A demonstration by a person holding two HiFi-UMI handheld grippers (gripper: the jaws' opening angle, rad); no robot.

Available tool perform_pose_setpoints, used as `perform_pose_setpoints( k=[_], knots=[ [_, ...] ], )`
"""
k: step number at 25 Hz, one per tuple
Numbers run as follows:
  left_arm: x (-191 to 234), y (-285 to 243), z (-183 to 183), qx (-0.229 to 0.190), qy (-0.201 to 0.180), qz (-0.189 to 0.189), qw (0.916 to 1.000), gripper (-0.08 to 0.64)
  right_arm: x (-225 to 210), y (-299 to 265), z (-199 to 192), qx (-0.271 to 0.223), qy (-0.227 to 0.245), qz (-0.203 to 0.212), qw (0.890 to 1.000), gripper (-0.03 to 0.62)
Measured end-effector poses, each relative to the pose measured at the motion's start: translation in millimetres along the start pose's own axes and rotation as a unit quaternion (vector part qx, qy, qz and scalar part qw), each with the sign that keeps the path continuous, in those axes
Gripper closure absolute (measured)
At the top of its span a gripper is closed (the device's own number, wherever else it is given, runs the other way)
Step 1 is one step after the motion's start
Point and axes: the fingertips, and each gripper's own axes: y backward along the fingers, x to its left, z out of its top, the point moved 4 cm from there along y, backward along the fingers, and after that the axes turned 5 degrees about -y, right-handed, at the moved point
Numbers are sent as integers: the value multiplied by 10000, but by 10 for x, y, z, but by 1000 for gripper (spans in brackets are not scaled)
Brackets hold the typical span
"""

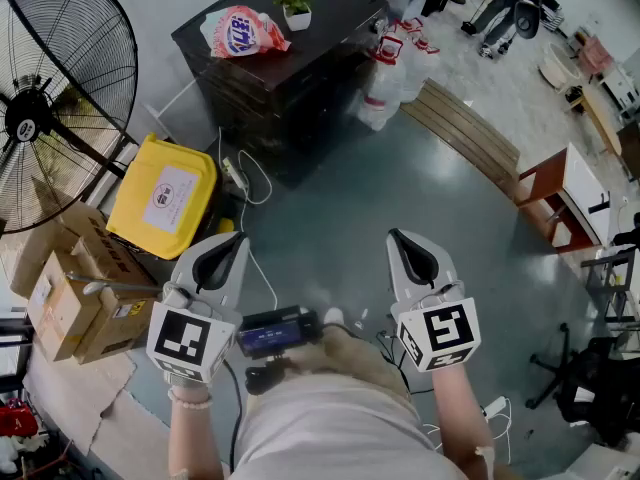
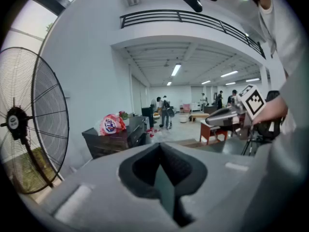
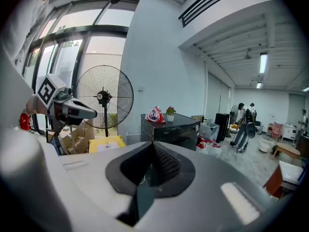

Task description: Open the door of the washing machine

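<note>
The washing machine [image 1: 290, 63] is a dark box standing far ahead across the grey floor, its door not seen to be open. A detergent bag [image 1: 240, 30] and a small flower pot [image 1: 296, 10] rest on its top. It also shows in the left gripper view as the washing machine [image 2: 118, 138] and in the right gripper view as the washing machine [image 3: 176, 127]. My left gripper [image 1: 228, 244] and right gripper [image 1: 400, 238] are held close to the person's body, well short of the machine. Both point slightly down, jaws together, nothing between them.
A big standing fan [image 1: 50, 118] is at the left, with a yellow case [image 1: 165, 193] and cardboard boxes [image 1: 70, 288] below it. Bottles [image 1: 385, 78], wooden planks [image 1: 465, 128] and a red-and-white table [image 1: 565, 203] lie right of the machine. People [image 3: 244, 124] stand far off.
</note>
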Motion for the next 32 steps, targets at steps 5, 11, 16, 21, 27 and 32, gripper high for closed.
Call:
perform_pose_setpoints(
  k=[5,11,16,21,27,32],
  knots=[
    [14,-9,37,-83,-34,1,10000,566,-1,-11,28,-35,13,-10,10000,589],
    [12,-5,38,-104,-38,-8,9999,566,31,-23,45,-41,33,30,10000,589],
    [41,-10,24,-92,22,76,9999,566,35,-29,71,-128,-94,43,9999,589],
    [56,-23,43,-254,235,116,9993,564,35,-27,80,-199,-208,7,9996,586],
    [-19,-82,105,-304,256,56,9992,495,-9,22,69,-256,-343,45,9991,478],
    [-118,-133,186,-307,215,129,9992,492,-167,115,66,-360,-386,-27,9986,466]
  ],
)
